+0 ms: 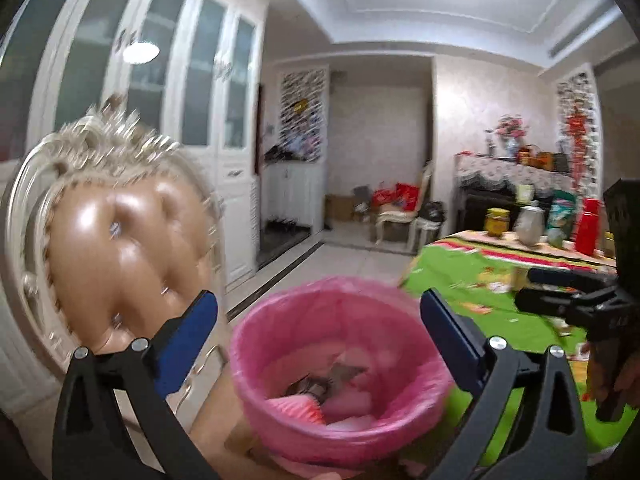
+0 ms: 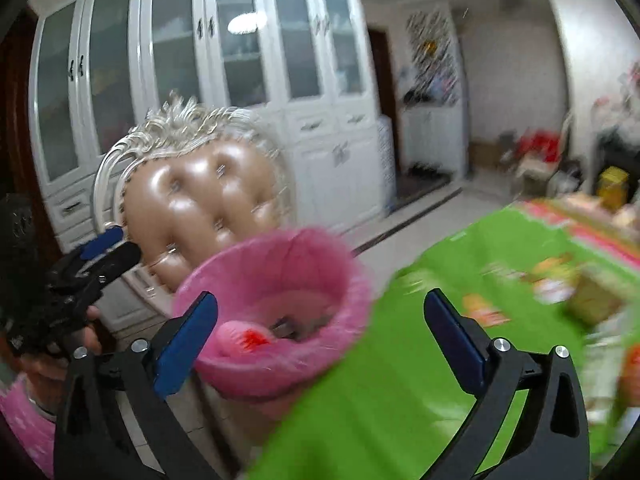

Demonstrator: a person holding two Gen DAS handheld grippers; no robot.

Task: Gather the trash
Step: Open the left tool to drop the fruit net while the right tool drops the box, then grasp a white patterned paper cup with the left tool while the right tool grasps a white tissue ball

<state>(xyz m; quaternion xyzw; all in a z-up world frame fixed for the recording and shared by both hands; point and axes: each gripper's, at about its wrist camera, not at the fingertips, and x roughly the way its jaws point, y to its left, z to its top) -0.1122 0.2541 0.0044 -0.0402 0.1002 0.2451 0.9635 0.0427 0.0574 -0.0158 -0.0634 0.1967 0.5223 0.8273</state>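
A trash bin with a pink liner (image 1: 340, 368) stands beside the table, with several pieces of trash inside, among them dark and pink-red scraps. It also shows in the right wrist view (image 2: 276, 312). My left gripper (image 1: 320, 320) is open and empty, held above the bin's mouth. My right gripper (image 2: 320, 320) is open and empty, held over the bin's right rim and the table edge. The right gripper also shows at the right of the left wrist view (image 1: 568, 292); the left gripper shows at the left of the right wrist view (image 2: 108, 252). Both views are blurred.
A table with a green cloth (image 1: 500, 300) holds jars, a red can and small wrappers (image 2: 560, 280). A tufted tan chair (image 1: 124, 240) stands behind the bin. White glass-door cabinets (image 2: 224, 80) line the wall. Tiled floor lies beyond, with a second chair and bags.
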